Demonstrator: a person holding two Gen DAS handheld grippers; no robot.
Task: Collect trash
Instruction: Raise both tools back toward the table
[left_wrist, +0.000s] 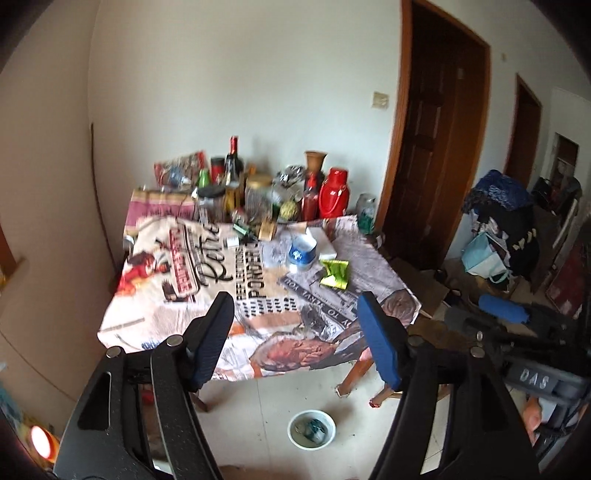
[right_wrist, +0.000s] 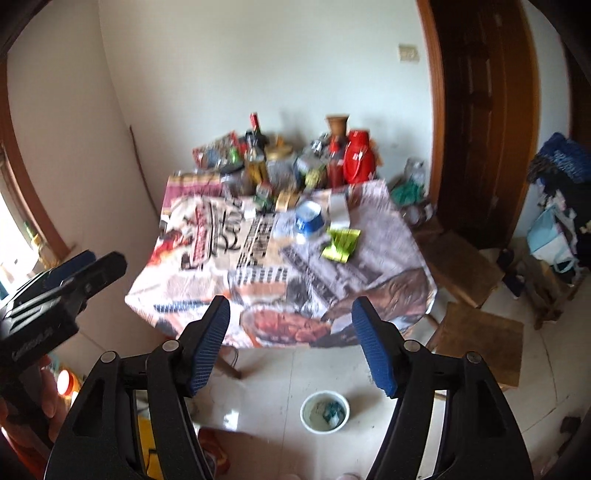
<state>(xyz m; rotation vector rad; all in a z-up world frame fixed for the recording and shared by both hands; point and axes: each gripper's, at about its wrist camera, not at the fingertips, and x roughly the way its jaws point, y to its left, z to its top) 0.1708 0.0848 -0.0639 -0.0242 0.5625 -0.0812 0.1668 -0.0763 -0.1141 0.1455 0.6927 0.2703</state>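
A crumpled green-yellow wrapper (left_wrist: 334, 273) (right_wrist: 341, 243) lies on the right part of a table covered with a printed cloth (left_wrist: 166, 314) (right_wrist: 192, 288). Just behind it are a blue-and-white container (left_wrist: 301, 253) (right_wrist: 308, 221) and a white box (left_wrist: 325, 242) (right_wrist: 338, 210). My left gripper (left_wrist: 293, 299) hangs open and empty above the floor in front of the table's near edge. Beside it, my right gripper (right_wrist: 291, 301) is also open with nothing between its blue pads. Each gripper shows at the edge of the other's view.
Bottles, jars and a red thermos (left_wrist: 333, 194) (right_wrist: 357, 157) crowd the table's back. A white bowl (left_wrist: 311, 429) (right_wrist: 325, 411) sits on the tiled floor below the near edge. Wooden stools (right_wrist: 476, 332) stand to the right, with bags and clothes (left_wrist: 498, 229) past the dark doors.
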